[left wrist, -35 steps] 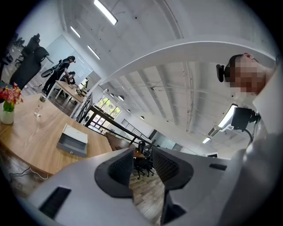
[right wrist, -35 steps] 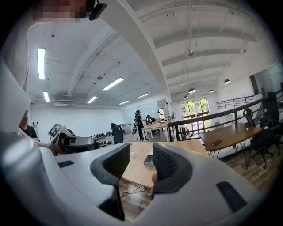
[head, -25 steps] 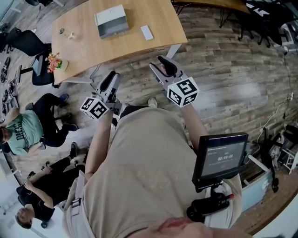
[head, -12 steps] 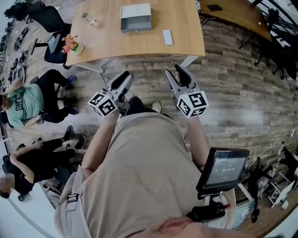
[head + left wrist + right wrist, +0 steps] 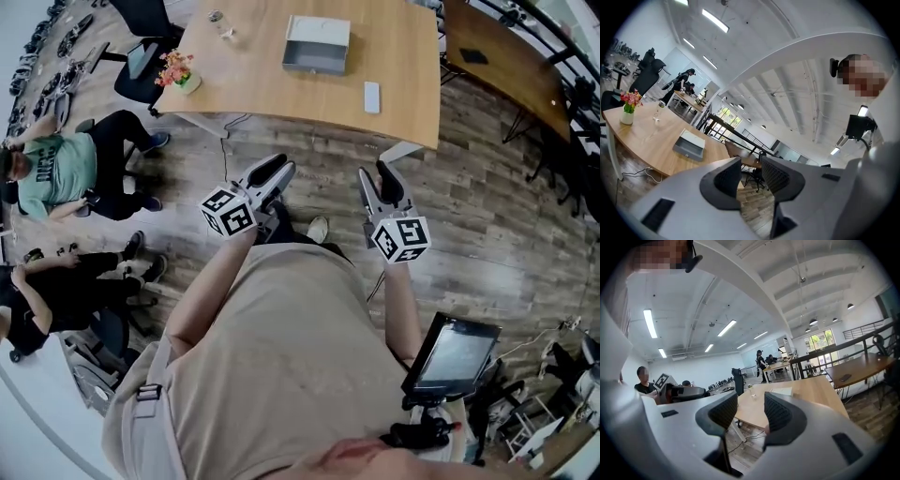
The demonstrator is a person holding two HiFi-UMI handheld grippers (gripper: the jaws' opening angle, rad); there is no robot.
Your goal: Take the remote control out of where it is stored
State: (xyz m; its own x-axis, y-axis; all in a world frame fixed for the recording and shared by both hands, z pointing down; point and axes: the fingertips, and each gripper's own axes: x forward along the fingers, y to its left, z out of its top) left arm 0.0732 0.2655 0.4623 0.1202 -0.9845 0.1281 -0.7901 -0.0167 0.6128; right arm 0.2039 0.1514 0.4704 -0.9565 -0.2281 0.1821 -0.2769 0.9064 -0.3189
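Since a second ago: in the head view the table (image 5: pixel 281 94) has swung from far left to far centre. Both grippers now sit lower in the frame.

Nearest: the person's beige shirt (image 5: pixel 281 356), with a small screen (image 5: pixel 453 354) at near right.

Left gripper (image 5: pixel 279 166): held out over the wood floor (image 5: pixel 487 225), fingers released, a clear gap between the pads and nothing in it. Right gripper (image 5: pixel 374 172): beside it, apart from it, likewise released and empty.

Far: a grey box (image 5: pixel 317 44) rests on the tabletop. Its inside is not visible. A white oblong (image 5: pixel 372 97) lies flat on the bare wood, right of the box and apart from it. I cannot tell whether the remote control is that oblong or sits inside the box.

Far left on the table: a flower pot (image 5: pixel 178 72). Left, on the floor side: two seated people (image 5: pixel 56 169).
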